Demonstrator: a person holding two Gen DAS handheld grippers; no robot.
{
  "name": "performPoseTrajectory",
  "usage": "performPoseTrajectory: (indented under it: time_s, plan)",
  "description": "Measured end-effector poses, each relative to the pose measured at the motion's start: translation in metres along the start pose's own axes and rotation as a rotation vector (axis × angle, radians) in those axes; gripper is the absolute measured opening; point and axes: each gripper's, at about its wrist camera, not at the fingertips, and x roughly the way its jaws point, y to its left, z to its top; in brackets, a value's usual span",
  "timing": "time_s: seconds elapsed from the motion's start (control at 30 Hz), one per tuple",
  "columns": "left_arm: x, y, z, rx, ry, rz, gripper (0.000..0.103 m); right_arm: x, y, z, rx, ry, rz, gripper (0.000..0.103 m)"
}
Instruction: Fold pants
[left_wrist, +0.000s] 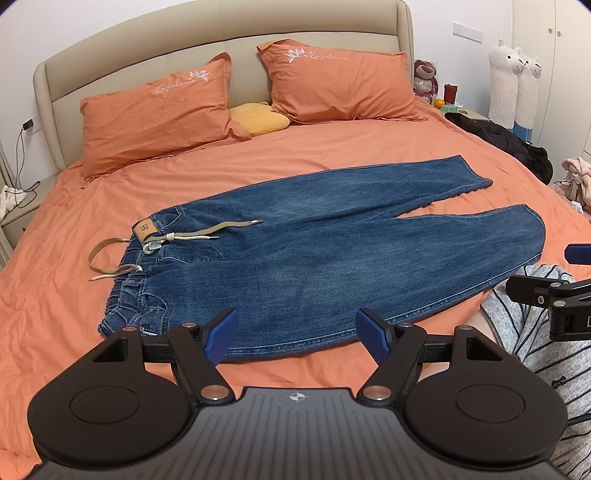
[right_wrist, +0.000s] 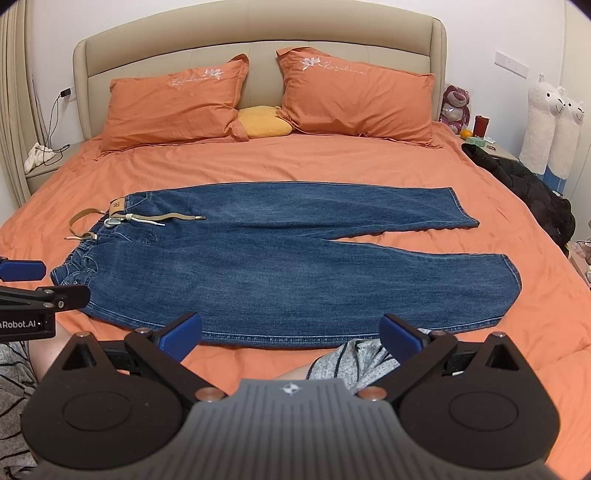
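Here, jeans (right_wrist: 280, 258) flat on bed (right_wrist: 332, 166), both hand-held grippers (left_wrist: 297, 334) (right_wrist: 291, 334) wide apart, seemingly empty.

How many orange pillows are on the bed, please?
2. The left orange pillow leans on the headboard, and the right orange pillow beside it. A small yellow cushion lies between them; it may hide something behind.

Jeans (left_wrist: 314, 254) flat, seemingly unfolded, on bed (left_wrist: 55, 314)
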Motion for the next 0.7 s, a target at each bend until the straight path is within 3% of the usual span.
performPoseTrajectory:
  time_s: [0.7]
  plan:
    - [-0.0018,-0.0001,-0.0007,0.012,0.001,-0.007,0.085,-0.0031,-0.0024,-0.0036,0.014,-0.002,-0.006,0.098]
